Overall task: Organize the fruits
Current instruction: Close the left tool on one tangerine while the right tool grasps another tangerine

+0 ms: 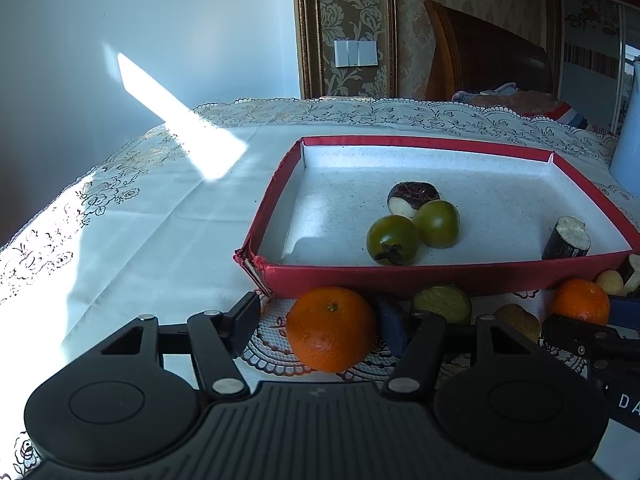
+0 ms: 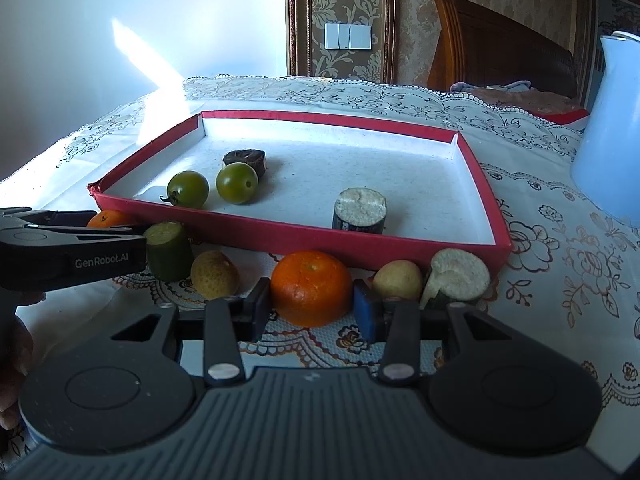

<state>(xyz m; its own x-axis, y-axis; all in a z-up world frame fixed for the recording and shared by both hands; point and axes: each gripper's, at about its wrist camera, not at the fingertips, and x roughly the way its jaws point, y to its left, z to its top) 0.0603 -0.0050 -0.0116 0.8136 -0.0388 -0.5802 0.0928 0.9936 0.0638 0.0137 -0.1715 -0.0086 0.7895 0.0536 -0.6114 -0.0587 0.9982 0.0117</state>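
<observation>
- The left gripper [image 1: 332, 322] has its jaws apart around an orange mandarin [image 1: 331, 329]; its left finger stands clear of the fruit, so the fruit is not pinched. The mandarin sits on the tablecloth [image 1: 168, 216], just in front of the red tray [image 1: 440, 276].
- The right gripper [image 2: 312, 307] is narrow, and both pads touch a second mandarin [image 2: 311, 288], so it grips this fruit, which also lies in front of the tray.
- Only the right wrist view shows the cut green piece [image 2: 168, 254], the yellowish round fruit [image 2: 215, 274] and the pale cut piece [image 2: 458, 274] clearly; in the left view they are mostly hidden.
- Inside the tray lie two green tomatoes [image 2: 188, 189], a dark cut piece behind them [image 2: 246, 159] and one more dark cut piece [image 2: 360, 210] apart from them.
- On the side of the left gripper, seen from the right view, I read "GenRobot.AI" [image 2: 105, 263].
- A pale blue jug [image 2: 612, 128] stands to the right of the tray.
</observation>
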